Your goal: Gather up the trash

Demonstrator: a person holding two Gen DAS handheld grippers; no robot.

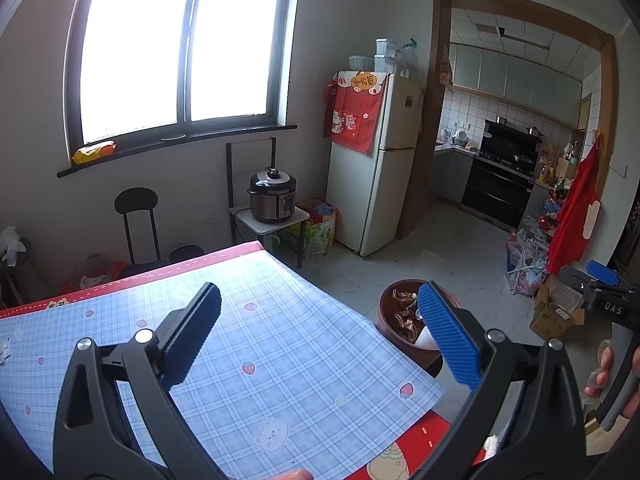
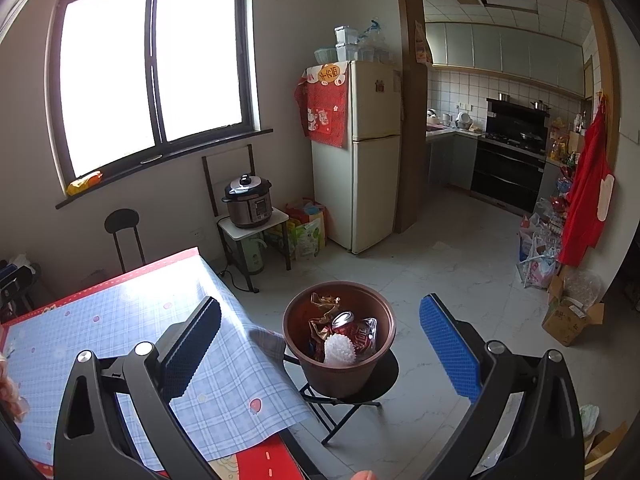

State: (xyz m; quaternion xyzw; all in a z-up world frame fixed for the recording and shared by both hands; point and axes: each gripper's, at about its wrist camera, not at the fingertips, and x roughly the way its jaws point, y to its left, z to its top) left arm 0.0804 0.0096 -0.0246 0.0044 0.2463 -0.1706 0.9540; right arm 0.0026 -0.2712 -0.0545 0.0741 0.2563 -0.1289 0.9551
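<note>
Right gripper (image 2: pixel 320 340) spread wide, empty, just above brown bin (image 2: pixel 316 364). Left gripper (image 1: pixel 320 332) likewise released, empty, over bench (image 1: pixel 280 360) beside bin. In bin, on black folding stool (image 2: pixel 384 372): red can (image 2: pixel 345 320), white ball (image 2: pixel 339 350), crumpled wrappers (image 2: pixel 324 304). Bench cloth near bin looks bare of trash. Drop-off step apparently done. Next: scan bench and floor beyond bin for leftovers. Fridge (image 2: pixel 360 152) far behind bin.

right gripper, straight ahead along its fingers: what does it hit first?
Probably the brown round trash bin on the black folding stool. The open, empty right gripper frames the bin between its fingers, angled downward toward the crushed red can and white wad inside. Depth is unclear; nothing nearer shows.
</note>
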